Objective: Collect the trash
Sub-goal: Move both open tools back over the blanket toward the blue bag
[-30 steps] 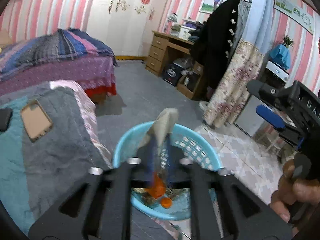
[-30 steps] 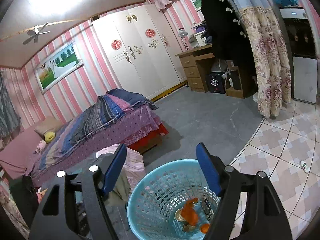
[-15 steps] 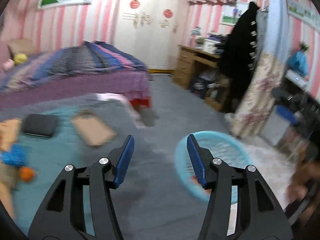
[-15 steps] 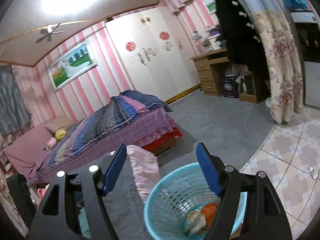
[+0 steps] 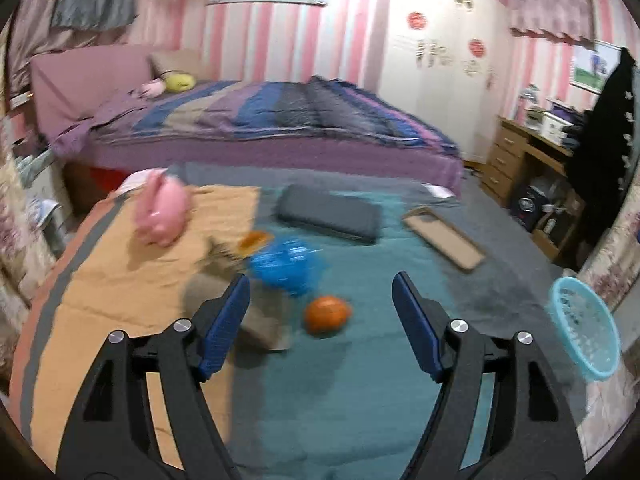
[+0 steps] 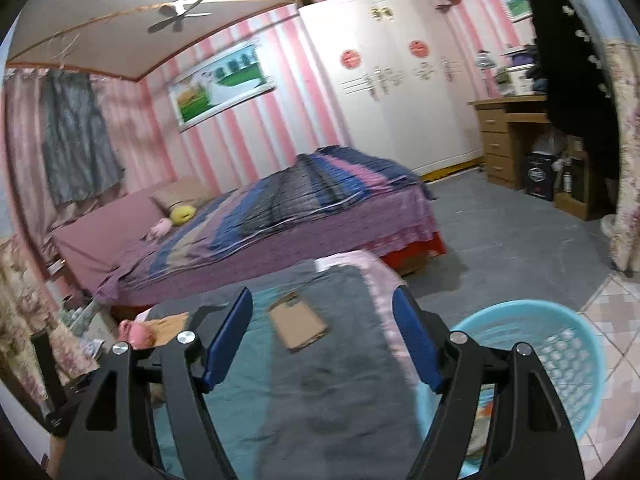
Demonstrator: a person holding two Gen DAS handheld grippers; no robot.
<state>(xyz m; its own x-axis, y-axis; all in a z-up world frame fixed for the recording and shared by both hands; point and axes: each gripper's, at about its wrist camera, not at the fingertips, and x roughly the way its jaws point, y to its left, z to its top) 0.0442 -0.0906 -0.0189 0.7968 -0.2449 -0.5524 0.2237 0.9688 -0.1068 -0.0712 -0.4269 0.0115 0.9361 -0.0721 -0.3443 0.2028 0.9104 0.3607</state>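
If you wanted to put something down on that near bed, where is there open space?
The teal blanket is bare in front of the orange ball, between it and the cardboard sheet. The tan cloth below the pink toy is free too. It is crowded around the blue wrapper.

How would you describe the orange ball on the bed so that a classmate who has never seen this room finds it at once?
Start at the near bed with the teal cover, in front of the left gripper. Near its middle lies a crumpled blue item; the orange ball sits just in front of it, between the open fingers. It is the only round, plain orange thing there.
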